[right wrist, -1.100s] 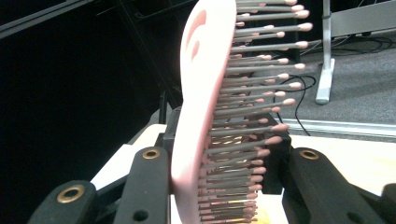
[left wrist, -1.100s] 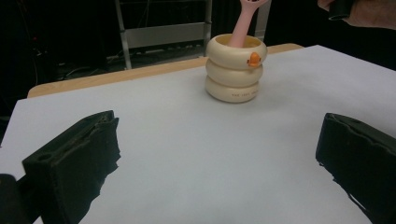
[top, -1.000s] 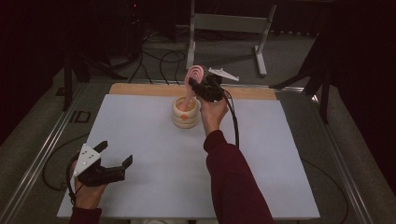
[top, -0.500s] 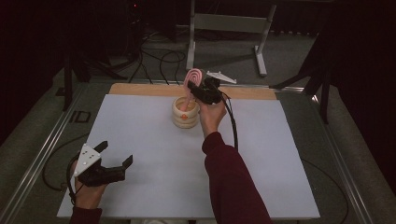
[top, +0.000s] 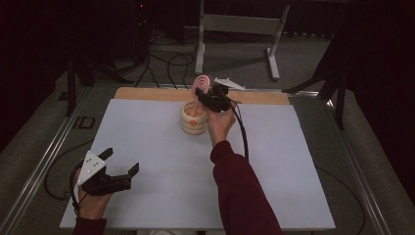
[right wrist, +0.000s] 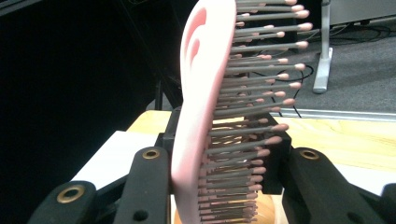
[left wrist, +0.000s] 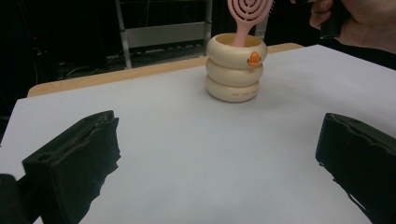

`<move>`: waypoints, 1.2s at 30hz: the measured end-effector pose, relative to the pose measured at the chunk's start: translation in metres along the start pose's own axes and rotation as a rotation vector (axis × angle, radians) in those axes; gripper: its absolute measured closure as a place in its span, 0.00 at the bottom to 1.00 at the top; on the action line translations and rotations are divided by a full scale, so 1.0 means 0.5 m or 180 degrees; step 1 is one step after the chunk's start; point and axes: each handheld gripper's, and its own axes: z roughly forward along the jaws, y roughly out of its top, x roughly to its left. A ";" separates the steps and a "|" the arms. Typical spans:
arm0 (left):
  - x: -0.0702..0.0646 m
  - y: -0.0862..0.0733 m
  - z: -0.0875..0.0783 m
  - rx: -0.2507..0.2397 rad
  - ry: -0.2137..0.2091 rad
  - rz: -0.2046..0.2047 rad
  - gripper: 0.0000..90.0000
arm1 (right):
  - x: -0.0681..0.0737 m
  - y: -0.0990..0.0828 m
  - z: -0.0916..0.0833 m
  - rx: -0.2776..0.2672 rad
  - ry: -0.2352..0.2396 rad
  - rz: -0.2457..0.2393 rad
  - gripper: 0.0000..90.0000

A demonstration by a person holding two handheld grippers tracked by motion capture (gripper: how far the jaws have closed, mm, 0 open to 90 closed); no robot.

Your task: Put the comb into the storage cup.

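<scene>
A pink hairbrush [top: 201, 83] stands upright with its handle down inside a cream ringed cup [top: 193, 118] at the far middle of the white mat. My right gripper [top: 206, 96] is shut on the brush head, above the cup's right side. In the right gripper view the brush [right wrist: 201, 93] sits edge-on between the jaws, bristles to the right. My left gripper [top: 121, 161] rests open at the near left, nothing between its jaws. The left gripper view shows the cup [left wrist: 236, 70], with a small orange duck on it, and the brush [left wrist: 247, 9] beyond the open gripper [left wrist: 219, 154].
The white mat [top: 147, 147] covers most of the table. A wooden strip [top: 147, 94] runs along its far edge. Metal rails [top: 44, 161] border the table. Behind it stand a grey metal frame [top: 240, 24] and floor cables [top: 161, 58].
The right hand and the brush have barely shifted over the cup. The left gripper has stayed where it was, still open.
</scene>
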 end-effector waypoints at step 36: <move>-0.001 -0.002 0.001 0.0016 0.0002 -0.0004 0.00 | 0.005 -0.031 0.019 0.0045 0.0038 0.0121 0.71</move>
